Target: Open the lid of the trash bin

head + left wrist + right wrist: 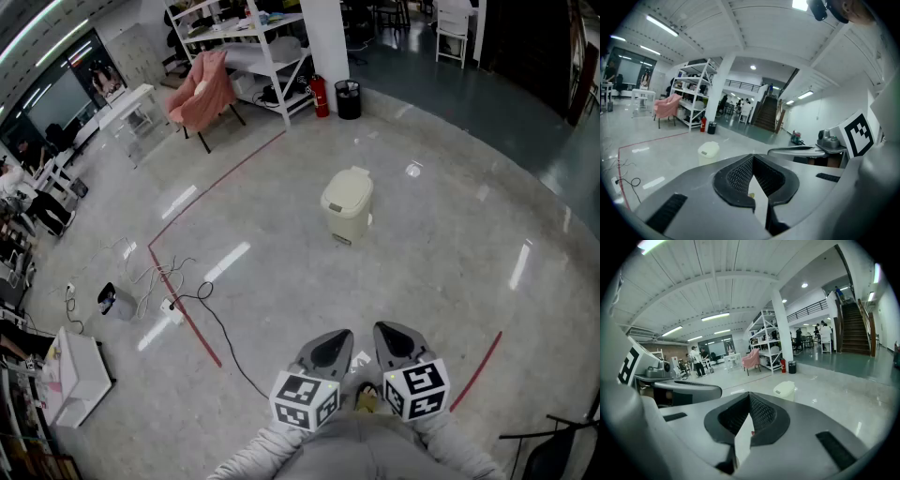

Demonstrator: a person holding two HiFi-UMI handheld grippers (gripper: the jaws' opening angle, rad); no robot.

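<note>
A cream trash bin with its lid down stands alone on the polished concrete floor, well ahead of me. It also shows small in the left gripper view and in the right gripper view. My left gripper and right gripper are held side by side close to my body, far short of the bin. Both point toward it. Each pair of jaws is shut with the tips meeting and nothing between them.
A red tape line runs across the floor on the left, with cables and a power strip beside it. A pink chair, white shelving, a fire extinguisher and a black bin stand far behind. White boxes sit at my left.
</note>
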